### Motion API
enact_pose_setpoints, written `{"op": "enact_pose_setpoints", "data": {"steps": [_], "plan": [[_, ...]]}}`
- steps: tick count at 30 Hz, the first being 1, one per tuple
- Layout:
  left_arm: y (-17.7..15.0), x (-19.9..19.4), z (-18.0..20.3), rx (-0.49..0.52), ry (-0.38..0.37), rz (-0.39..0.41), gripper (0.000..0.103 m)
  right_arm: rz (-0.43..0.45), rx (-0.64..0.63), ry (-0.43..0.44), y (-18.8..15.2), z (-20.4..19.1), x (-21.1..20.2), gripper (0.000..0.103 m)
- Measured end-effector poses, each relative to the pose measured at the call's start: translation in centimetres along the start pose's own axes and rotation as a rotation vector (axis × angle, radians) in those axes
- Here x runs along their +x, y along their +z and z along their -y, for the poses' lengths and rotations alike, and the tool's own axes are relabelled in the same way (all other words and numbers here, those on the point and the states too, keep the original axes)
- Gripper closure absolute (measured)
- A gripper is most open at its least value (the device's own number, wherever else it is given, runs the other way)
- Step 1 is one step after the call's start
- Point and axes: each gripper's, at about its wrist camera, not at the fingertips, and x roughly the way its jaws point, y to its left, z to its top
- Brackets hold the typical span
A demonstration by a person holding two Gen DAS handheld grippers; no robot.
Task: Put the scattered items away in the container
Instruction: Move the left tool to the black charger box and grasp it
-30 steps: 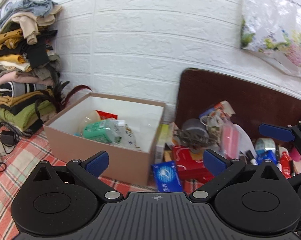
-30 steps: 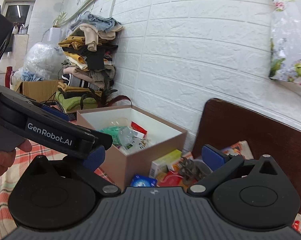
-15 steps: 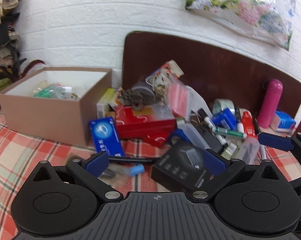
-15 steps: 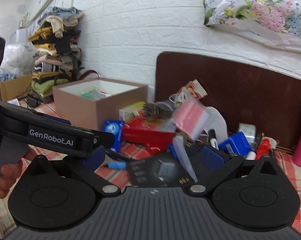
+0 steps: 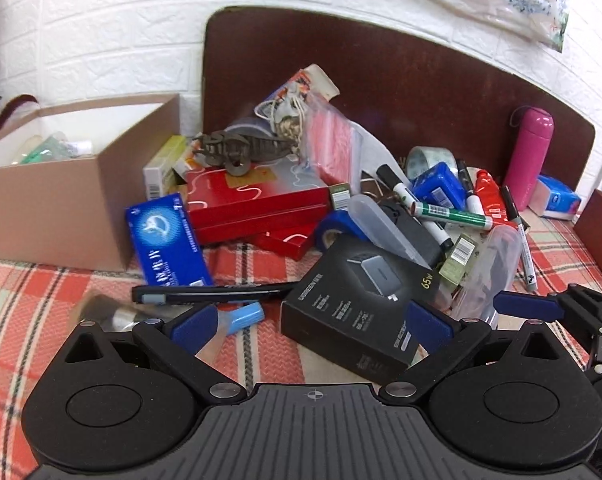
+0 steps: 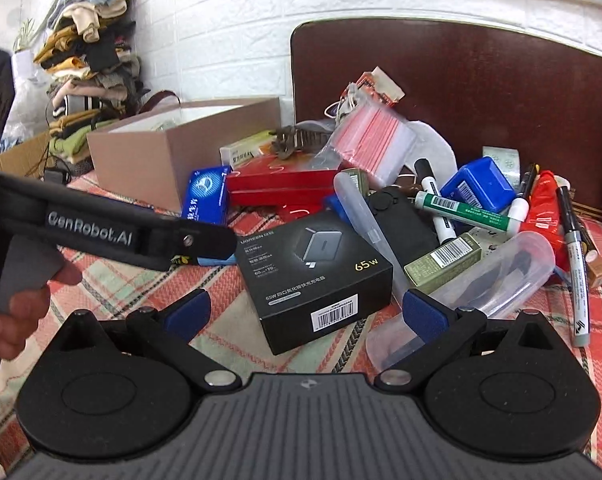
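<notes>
A brown cardboard box [image 5: 53, 204] [image 6: 173, 148] stands at the left with a few items inside. A pile of scattered items lies to its right: a black charger box [image 5: 357, 304] [image 6: 313, 276], a red box [image 5: 257, 200], a blue carton [image 5: 165, 240], a green marker [image 5: 453, 214], a clear plastic case [image 6: 497, 280], a black pen [image 5: 213, 293]. My left gripper [image 5: 311, 324] is open and empty, low over the cloth beside the charger box. My right gripper [image 6: 305, 316] is open and empty, its jaws either side of the charger box.
A pink bottle [image 5: 529, 156] stands at the far right by a dark wooden board [image 5: 421, 80] leaning on the white brick wall. A blue-capped brush [image 5: 173, 316] lies on the plaid cloth [image 5: 21, 300]. Folded clothes [image 6: 89, 76] are stacked far left.
Both grippers swung right from the cardboard box and came down toward the pile. The charger box now sits close in front of them. Both stayed open.
</notes>
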Motion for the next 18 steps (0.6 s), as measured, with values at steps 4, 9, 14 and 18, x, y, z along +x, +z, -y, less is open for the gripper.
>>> {"op": "enact_pose_setpoints", "data": {"steps": [4,9,14,18], "plan": [[0.7,1.8,-0.2,0.019,-0.018,-0.017,0.0,-0.006,-0.044,-0.005,0.1,0.2,1.1,0.001],[1.5,4.3,-0.2,0.039,-0.057,-0.059,0.007,-0.029,-0.085,-0.008,0.1,0.4,3.0,0.001],[1.7,6.3,-0.1,0.089,-0.09,-0.091,0.01,-0.053,-0.098,0.004,0.1,0.7,4.6,0.001],[1.9,7.6,-0.5,0.088,-0.172,-0.116,0.011,-0.076,-0.102,0.015,-0.1,1.0,5.8,0.002]]}}
